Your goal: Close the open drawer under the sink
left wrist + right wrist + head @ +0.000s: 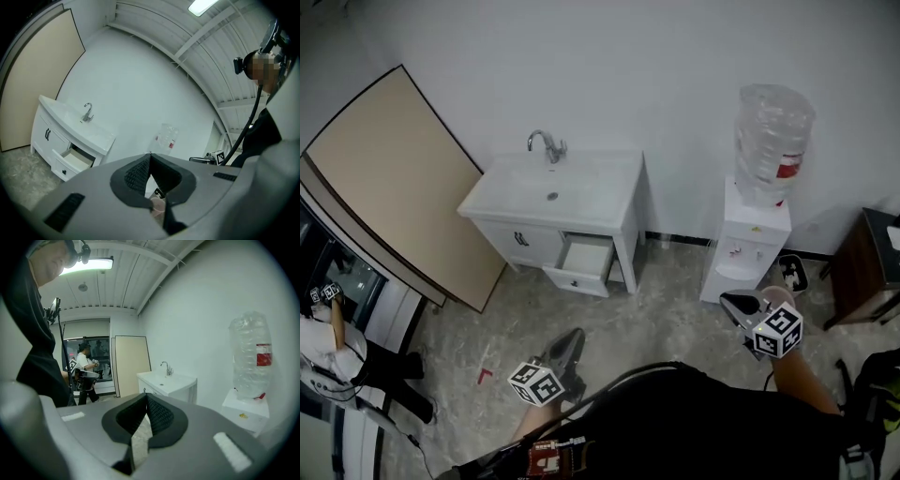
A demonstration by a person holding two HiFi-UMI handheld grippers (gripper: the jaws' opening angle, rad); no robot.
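drawer [581, 265] — boxy, white (pulled out) | left tongs [149, 157], right tongs [146, 397] — ribbed, together

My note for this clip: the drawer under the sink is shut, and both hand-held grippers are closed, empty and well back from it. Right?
Not quite. The head view shows the drawer under the sink pulled out, not shut. The rest holds: the left hand-held gripper and right hand-held gripper are closed, empty and well back from it.

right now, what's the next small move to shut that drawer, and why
Probably step closer, leading with the left gripper: the drawer stands pulled out under the sink, well beyond it and the right gripper, both shut and empty.
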